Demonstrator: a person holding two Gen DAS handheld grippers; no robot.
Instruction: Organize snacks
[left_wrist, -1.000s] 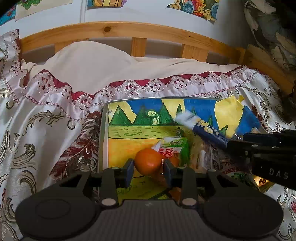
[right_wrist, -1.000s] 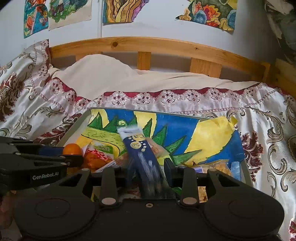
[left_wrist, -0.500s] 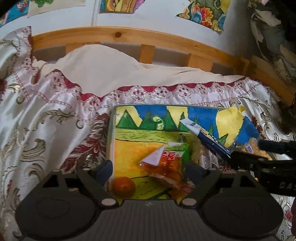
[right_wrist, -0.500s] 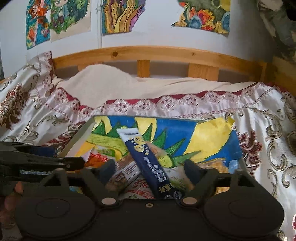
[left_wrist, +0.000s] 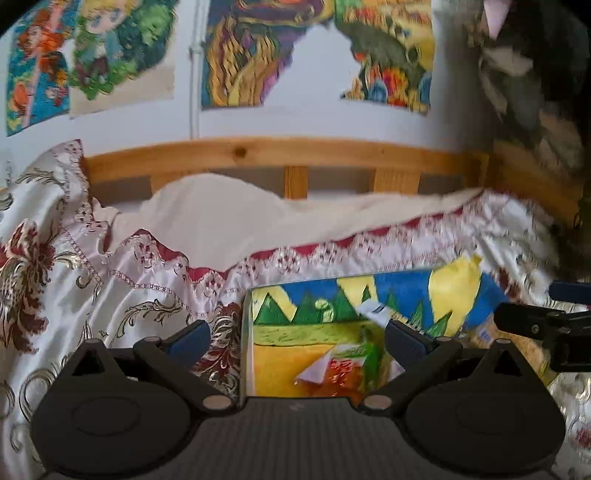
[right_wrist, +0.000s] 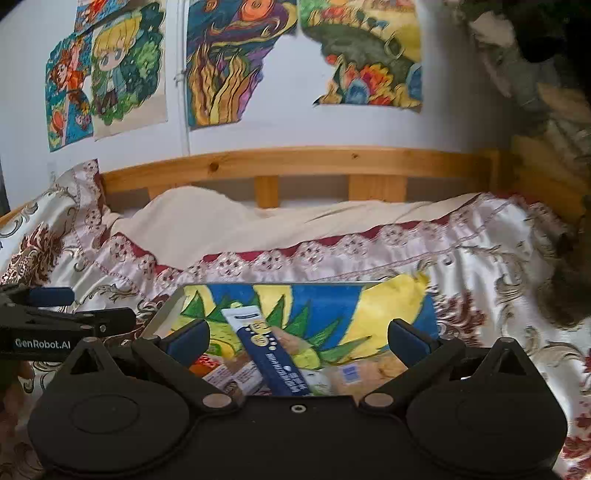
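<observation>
Left gripper: your left gripper (left_wrist: 295, 341) has just been opening and now stands spread wide, with nothing between its blue pads (left_wrist: 190, 340). It hangs above the near left part of the tray.
Right gripper: your right gripper (right_wrist: 297, 339) has also just been opening and stands wide apart, pressing on nothing. The blue stick packet shows in the gap between its fingers, clear of both pads.
Tray: the tray (left_wrist: 246, 334) sits on the bedspread, lined with a painted sheet of green mountains, blue sky and yellow shapes. Its left rim lies inside your left gripper's span.
Blue stick packet: the long dark-blue packet (right_wrist: 271, 356) with a white top end lies slantwise in the tray over other snacks, its white end pointing up and left in the right wrist view.
Green-and-red pouch: this snack pouch (left_wrist: 341, 363) lies in the tray on the yellow part of the sheet, near your left gripper's right finger.
Other snacks: several pale wrapped packets (right_wrist: 240, 376) lie beneath and beside the blue stick; the print is too blurred to read.
Bedspread: the satin bedspread (left_wrist: 110, 280) with maroon lace trim and gold scrolls covers the bed under the tray.
Bed frame: a wooden headboard rail (right_wrist: 295, 162) runs behind the bedding.
Wall: colourful drawings (right_wrist: 236, 59) hang on the white wall above it.
</observation>
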